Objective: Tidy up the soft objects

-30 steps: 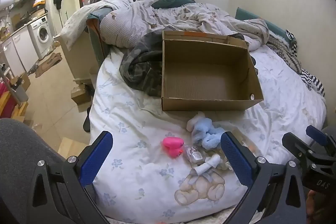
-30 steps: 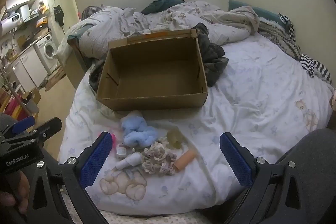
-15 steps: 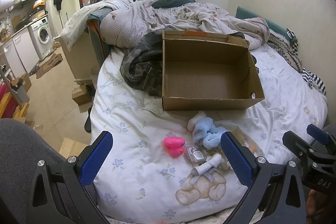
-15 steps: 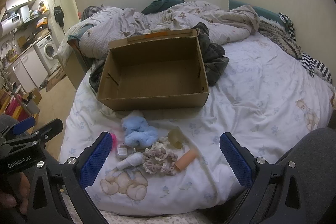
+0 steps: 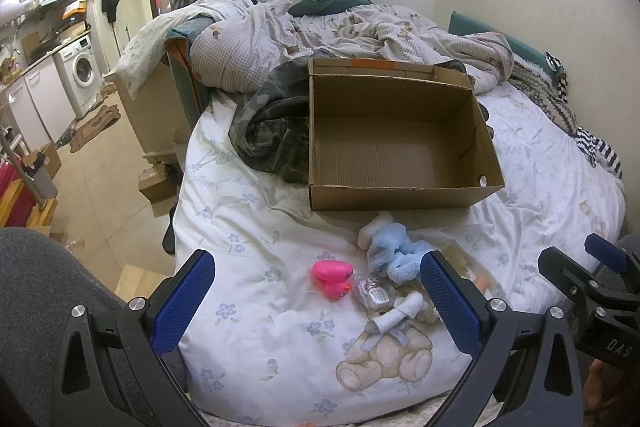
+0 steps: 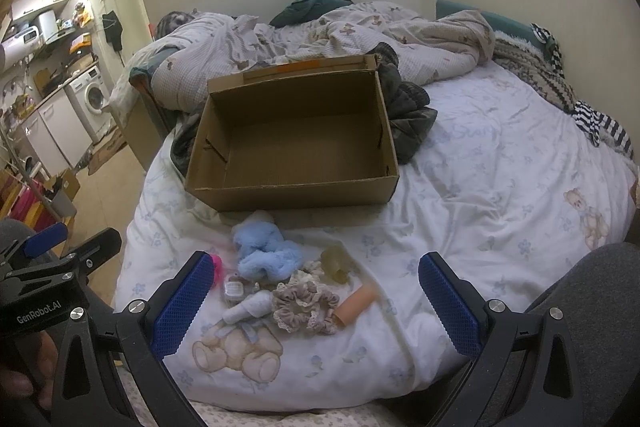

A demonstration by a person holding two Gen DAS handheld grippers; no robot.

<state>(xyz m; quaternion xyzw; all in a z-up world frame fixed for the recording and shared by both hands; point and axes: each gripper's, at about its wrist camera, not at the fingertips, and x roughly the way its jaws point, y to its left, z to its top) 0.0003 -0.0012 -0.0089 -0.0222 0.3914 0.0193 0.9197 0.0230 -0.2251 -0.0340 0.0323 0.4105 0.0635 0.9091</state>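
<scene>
An empty open cardboard box [image 5: 400, 151] [image 6: 296, 143] sits on the bed. In front of it lies a cluster of small items: a light blue fluffy toy [image 5: 394, 255] [image 6: 266, 253], a pink heart-shaped toy [image 5: 332, 277], a clear packet [image 5: 372, 293], a white roll [image 5: 402, 311] [image 6: 248, 309], a beige scrunchie [image 6: 306, 307], a tan tube [image 6: 356, 307] and a yellowish translucent piece [image 6: 338, 263]. My left gripper [image 5: 316, 299] is open and empty above the near edge of the bed. My right gripper [image 6: 314, 299] is open and empty just short of the scrunchie.
A dark camouflage garment [image 5: 272, 131] lies against the box. A rumpled duvet [image 5: 360, 31] and striped cloth [image 6: 600, 127] cover the far side of the bed. The floor, a washing machine [image 5: 82, 75] and boxes are to the left.
Both grippers have crept slightly forward toward the cluster of items. Both stay open and nothing on the bed has moved.
</scene>
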